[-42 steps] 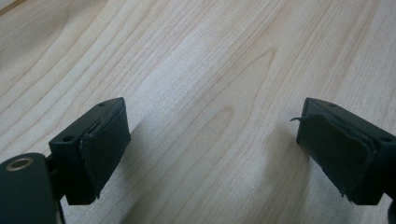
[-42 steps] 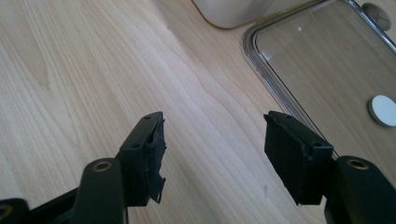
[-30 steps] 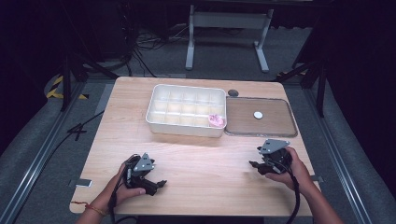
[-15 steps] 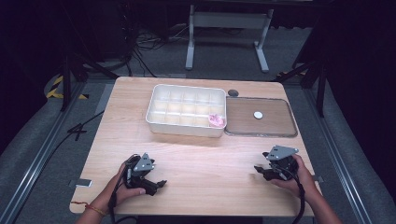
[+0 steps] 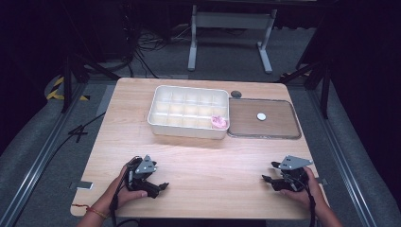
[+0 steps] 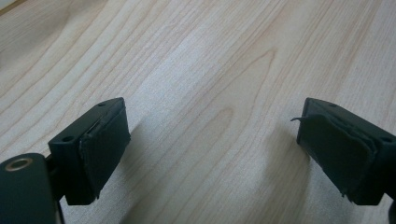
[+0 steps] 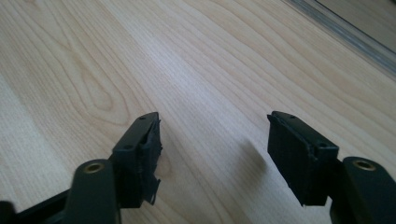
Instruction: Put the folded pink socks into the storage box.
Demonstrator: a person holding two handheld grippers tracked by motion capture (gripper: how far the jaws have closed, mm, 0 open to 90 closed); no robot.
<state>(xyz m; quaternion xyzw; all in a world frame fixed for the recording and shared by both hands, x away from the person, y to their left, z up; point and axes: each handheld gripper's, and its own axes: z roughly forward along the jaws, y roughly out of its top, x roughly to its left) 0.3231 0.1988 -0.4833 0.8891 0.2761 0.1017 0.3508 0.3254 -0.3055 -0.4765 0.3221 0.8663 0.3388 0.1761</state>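
High view puts my left gripper [image 5: 158, 187] and right gripper [image 5: 269, 172] empty, jaws apart, right's just widening, with the pink piece [image 5: 219, 122] at twelve o'clock in the compartment box [image 5: 187, 130]; reaching carelessly could shove it.

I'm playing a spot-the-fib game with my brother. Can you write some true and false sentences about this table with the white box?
1. A small pink thing lies in a corner compartment of the white plastic divided box. True.
2. The brown flat tray sits left of the box. False: it lies against the box's right side.
3. A small white round disc lies on the tray. True.
4. The right gripper holds the disc. False: its jaws stand open with nothing between them, over bare light wooden table.
5. The left gripper is shut. False: its jaws stand wide apart and empty.
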